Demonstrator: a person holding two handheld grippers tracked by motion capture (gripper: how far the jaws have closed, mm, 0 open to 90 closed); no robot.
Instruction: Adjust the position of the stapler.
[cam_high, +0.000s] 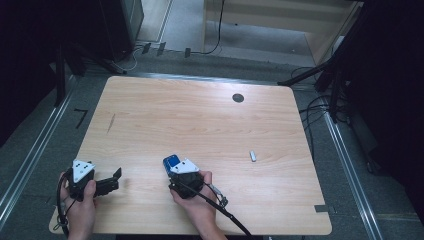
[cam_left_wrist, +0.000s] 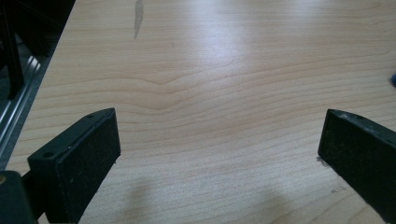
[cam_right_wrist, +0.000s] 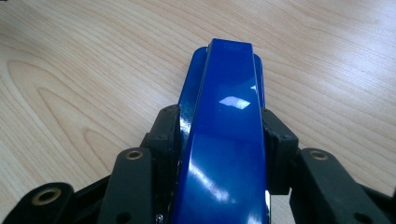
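near the front edge of the wooden table, the right gripper is closing its jaws against the two long sides of a glossy blue stapler, and the black pads are pressing on it in the right gripper view. the stapler is lying lengthwise between the jaws, with its far end sticking out past the tips and pointing away from the person, its base seeming to sit on the wood. in the high view its blue end is peeking out just beyond the grey three-cornered plate on top of that gripper, a little left of the table's middle and close to the person. the person's right hand is wrapping around the gripper body, and a black cable is trailing off toward the front edge. the left gripper is resting near the front left corner, well apart from the stapler, with its jaws standing wide and bare wood showing between them in the left gripper view. a small white object is lying off to the right, and a dark round hole is sitting near the far edge.
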